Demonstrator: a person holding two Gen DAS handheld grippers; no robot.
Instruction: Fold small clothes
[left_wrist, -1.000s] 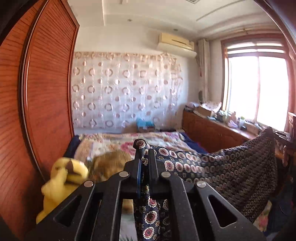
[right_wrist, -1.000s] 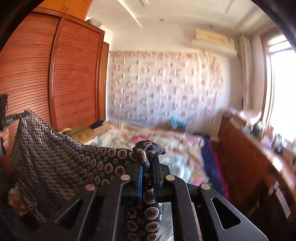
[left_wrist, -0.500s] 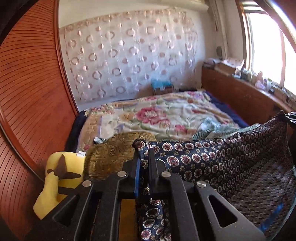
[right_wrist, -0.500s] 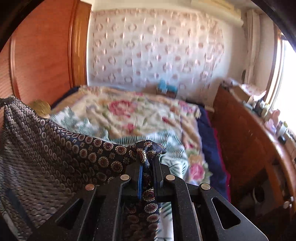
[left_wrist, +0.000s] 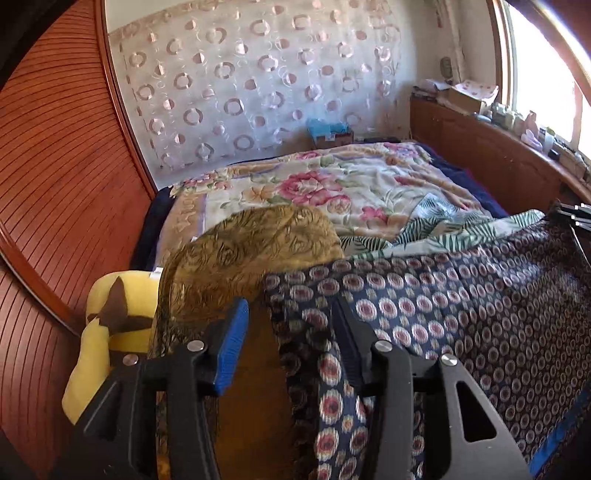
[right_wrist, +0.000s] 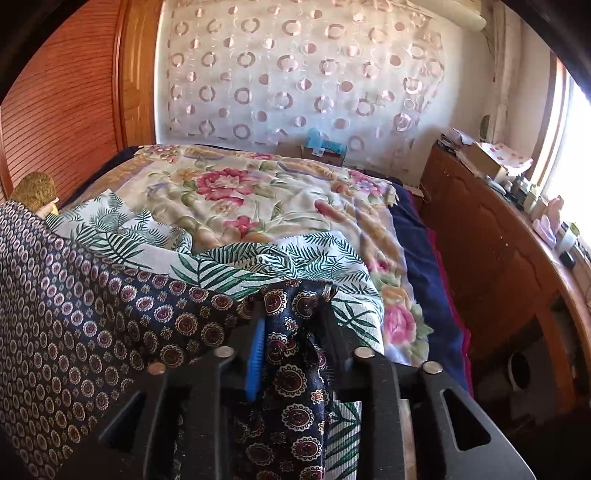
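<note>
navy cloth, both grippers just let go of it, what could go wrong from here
1. The navy cloth has cloth between the fingers of both the left gripper and the right gripper, whose jaws have just been opening; pulling back could drag a corner and spoil the lay.
2. It lies over the fern cloth, so the next grasp might catch both.
3. Its left edge sits by the gold cushion, and may drape unevenly.

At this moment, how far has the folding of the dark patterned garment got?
Early. Done: the navy medallion-print garment has been carried to the bed. In hand: the left gripper and right gripper have just been opening, releasing its corners, cloth loose between the jaws. Left: no fold visible; the fern-print garment lies rumpled.
</note>
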